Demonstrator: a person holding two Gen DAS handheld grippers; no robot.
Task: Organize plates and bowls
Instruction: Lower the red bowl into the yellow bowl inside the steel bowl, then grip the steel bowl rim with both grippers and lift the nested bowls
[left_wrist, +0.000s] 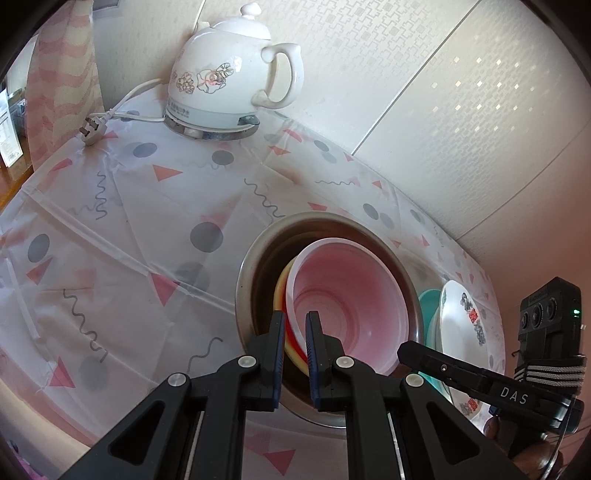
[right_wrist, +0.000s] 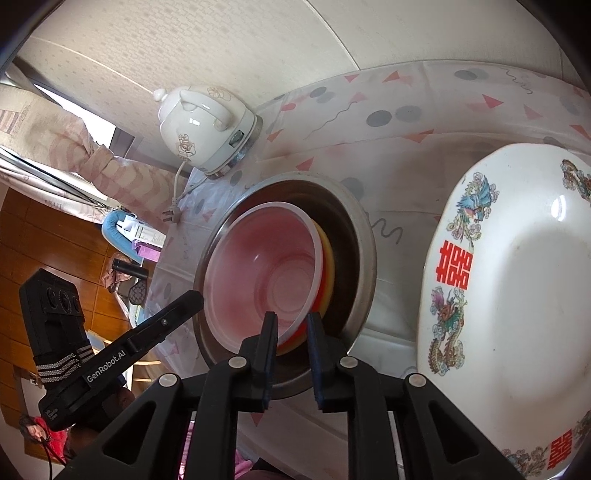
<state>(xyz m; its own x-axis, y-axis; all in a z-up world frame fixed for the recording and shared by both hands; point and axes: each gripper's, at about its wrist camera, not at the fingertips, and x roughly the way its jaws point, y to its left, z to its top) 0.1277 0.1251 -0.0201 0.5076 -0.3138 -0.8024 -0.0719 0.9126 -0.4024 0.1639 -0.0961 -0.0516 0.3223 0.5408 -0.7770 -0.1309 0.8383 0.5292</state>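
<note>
A steel bowl (left_wrist: 251, 266) stands on the patterned tablecloth and holds a nest of plastic bowls: a translucent pink one (left_wrist: 354, 295) on top, yellow (left_wrist: 277, 291) and red ones under it. My left gripper (left_wrist: 295, 325) straddles the near rims of the nested bowls, jaws close together on them. In the right wrist view the same steel bowl (right_wrist: 364, 236) and pink bowl (right_wrist: 266, 266) show; my right gripper (right_wrist: 291, 328) straddles their near rim likewise. A white plate with red characters and dragons (right_wrist: 517, 280) lies to the right, over a teal dish (left_wrist: 428, 306).
A white ceramic electric kettle (left_wrist: 229, 70) with cord and plug (left_wrist: 90, 129) stands at the back of the table by the wall. The table edge (left_wrist: 22, 199) falls off to the left, with a curtain and wooden floor beyond.
</note>
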